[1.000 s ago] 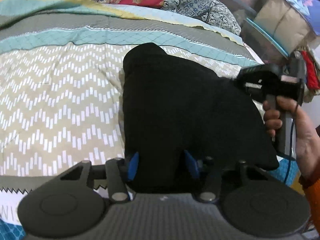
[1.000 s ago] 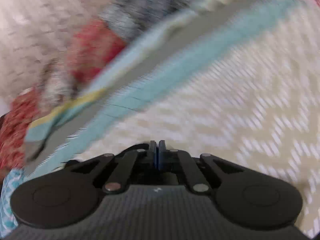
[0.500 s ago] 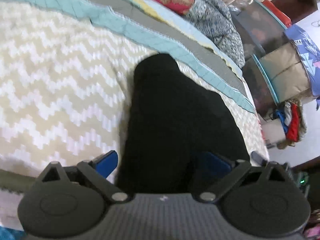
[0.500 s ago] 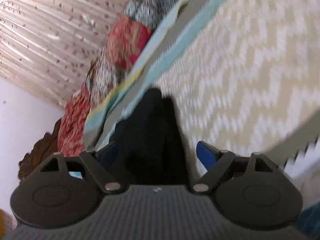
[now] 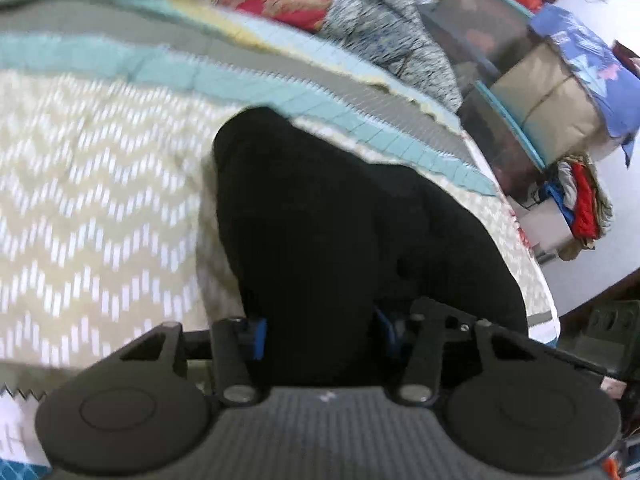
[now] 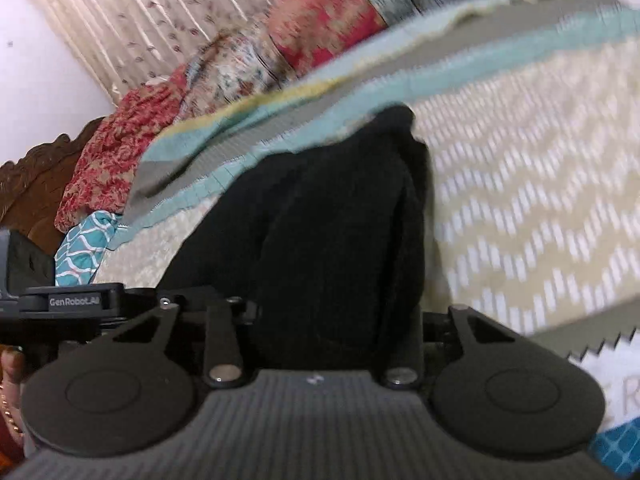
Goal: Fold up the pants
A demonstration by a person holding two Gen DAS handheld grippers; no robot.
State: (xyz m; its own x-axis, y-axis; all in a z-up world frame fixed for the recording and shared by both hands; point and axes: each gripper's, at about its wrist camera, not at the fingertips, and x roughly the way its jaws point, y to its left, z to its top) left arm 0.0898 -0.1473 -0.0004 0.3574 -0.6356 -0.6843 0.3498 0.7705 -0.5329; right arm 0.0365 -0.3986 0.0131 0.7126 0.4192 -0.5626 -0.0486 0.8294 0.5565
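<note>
- The only clear writing is "GenRobot.AI" on the body of the left hand-held gripper [image 6: 74, 302], seen at the left edge of the right wrist view; faint letters on the white strip at the bed's near edge are too blurred to read.
- The black pants [image 5: 320, 216] lie bunched on the bed [image 5: 100, 200], on its cream zigzag cover, reaching from the near edge up toward the teal and grey border stripes.
- Left hand-held gripper [image 5: 320, 330]: its blue fingers [image 5: 259, 338] stand at a narrow gap with the near edge of the pants between them, pressed against the cloth, so it grips the pants.
- Right hand-held gripper [image 6: 328, 320]: the pants [image 6: 332, 220] fill the space between its arms and hide the fingertips; I cannot tell whether it grips them.
- The two grippers sit just beside each other at the same near edge of the pants.
- Open cover spreads away from the pants along the bed, bare as far as the stripes.
- Past the bed's far side edge stand stacked boxes [image 5: 520, 92] and a bundle of coloured cloth [image 5: 580, 204]; patterned pillows [image 6: 224, 68] and a curtain [image 6: 132, 12] line the head edge.
</note>
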